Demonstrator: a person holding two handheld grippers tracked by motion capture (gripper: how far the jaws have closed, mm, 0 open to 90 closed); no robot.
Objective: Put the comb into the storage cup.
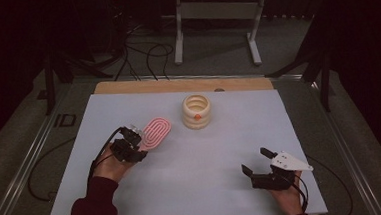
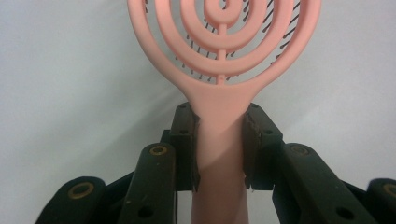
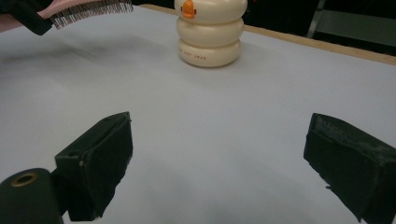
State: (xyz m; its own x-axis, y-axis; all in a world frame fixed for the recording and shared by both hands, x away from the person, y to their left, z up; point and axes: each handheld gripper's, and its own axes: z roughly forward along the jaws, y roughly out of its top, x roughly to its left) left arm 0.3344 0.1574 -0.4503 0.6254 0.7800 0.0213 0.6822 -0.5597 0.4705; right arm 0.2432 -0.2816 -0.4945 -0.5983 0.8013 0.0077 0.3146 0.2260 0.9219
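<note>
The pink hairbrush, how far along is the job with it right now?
Done: the left claw is shut on the pink hairbrush at its handle, and the right gripper view shows the bristles clear of the white table. In hand: the brush is held out, bristles down. Left: probably setting it somewhere, perhaps near the cream ringed holder. The right claw rests open and empty.

Your right hand-held gripper (image 3: 219,163) stands with its two black jaws wide apart and nothing between them, just the pale counter (image 3: 210,121) beneath. Ahead of it a cream ribbed container (image 3: 210,35) with an orange mark sits upright on the counter. At the top left, a pink brush (image 3: 88,9) hangs above the surface, bristles pointing down, gripped by the other hand-held gripper (image 3: 28,16).
</note>
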